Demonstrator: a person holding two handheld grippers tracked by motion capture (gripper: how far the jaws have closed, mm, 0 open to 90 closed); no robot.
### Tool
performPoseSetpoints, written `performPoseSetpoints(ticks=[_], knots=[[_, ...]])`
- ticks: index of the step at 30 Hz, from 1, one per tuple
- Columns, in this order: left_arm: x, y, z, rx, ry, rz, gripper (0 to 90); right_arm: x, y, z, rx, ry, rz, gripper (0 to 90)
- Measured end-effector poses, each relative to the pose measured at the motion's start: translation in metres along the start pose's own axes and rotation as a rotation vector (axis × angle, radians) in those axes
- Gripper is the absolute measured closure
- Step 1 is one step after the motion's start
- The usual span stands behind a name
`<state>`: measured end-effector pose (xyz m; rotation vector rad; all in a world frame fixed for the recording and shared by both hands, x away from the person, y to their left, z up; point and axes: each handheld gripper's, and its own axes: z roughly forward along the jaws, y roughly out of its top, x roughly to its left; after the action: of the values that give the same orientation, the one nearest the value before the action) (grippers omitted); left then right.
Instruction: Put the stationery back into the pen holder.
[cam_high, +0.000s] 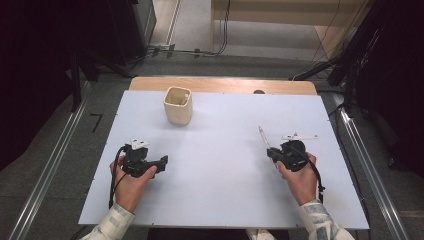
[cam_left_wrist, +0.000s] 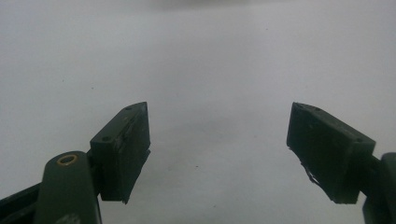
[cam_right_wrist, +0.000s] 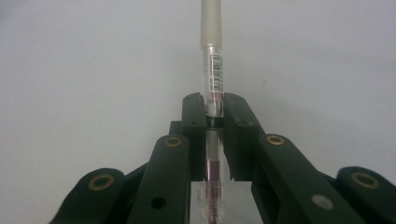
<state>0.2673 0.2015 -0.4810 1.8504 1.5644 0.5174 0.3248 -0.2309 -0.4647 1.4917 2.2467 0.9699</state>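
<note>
The right gripper (cam_right_wrist: 214, 109) clamps a pen (cam_right_wrist: 213, 70), its long axis pointing to 12 o'clock; its top is cut off. The left gripper (cam_left_wrist: 218, 140) is released.

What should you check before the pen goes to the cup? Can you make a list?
1. Right gripper shut on the pen: ok.
2. Pen sits straight between the fingers: ok.
3. Cup upright with its mouth open: ok.
4. Table bare between pen and cup: ok.
5. Left gripper open, holding nothing, off to the side: ok.
6. Room inside the cup: cannot tell.
</note>
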Motion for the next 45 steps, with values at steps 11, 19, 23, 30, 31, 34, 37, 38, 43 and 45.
performPoseSetpoints(ticks=[11,19,23,30,31,34,37,38,43,45], knots=[[0.002,-0.001,-0.001,-0.013,-0.005,-0.014,21.8,0.029,0.021,0.020,-0.048,0.073,-0.030,78.2],[0.002,-0.003,0.000,-0.008,-0.008,-0.012,21.5,0.051,0.042,0.033,-0.088,0.112,-0.055,78.2],[0.002,-0.003,-0.001,-0.016,-0.011,-0.013,21.5,0.062,0.053,0.040,-0.102,0.133,-0.066,78.2],[0.002,-0.006,0.000,-0.007,-0.016,-0.005,21.5,0.084,0.071,0.052,-0.133,0.160,-0.094,78.2],[0.002,-0.006,0.000,-0.007,-0.016,-0.004,21.5,0.086,0.073,0.053,-0.135,0.164,-0.096,78.1],[0.002,-0.006,-0.001,-0.008,-0.020,-0.005,21.5,0.095,0.081,0.058,-0.149,0.180,-0.109,78.1],[0.003,-0.006,-0.002,-0.012,-0.025,-0.006,21.5,0.102,0.088,0.062,-0.159,0.194,-0.117,78.1],[0.003,-0.006,-0.002,-0.012,-0.024,-0.005,21.5,0.106,0.092,0.064,-0.161,0.196,-0.122,78.1],[0.004,-0.007,0.000,-0.008,-0.028,-0.006,21.5,0.117,0.108,0.069,-0.182,0.221,-0.129,78.1],[0.003,-0.007,0.000,-0.012,-0.030,-0.008,21.5,0.121,0.116,0.071,-0.195,0.227,-0.137,78.1]])
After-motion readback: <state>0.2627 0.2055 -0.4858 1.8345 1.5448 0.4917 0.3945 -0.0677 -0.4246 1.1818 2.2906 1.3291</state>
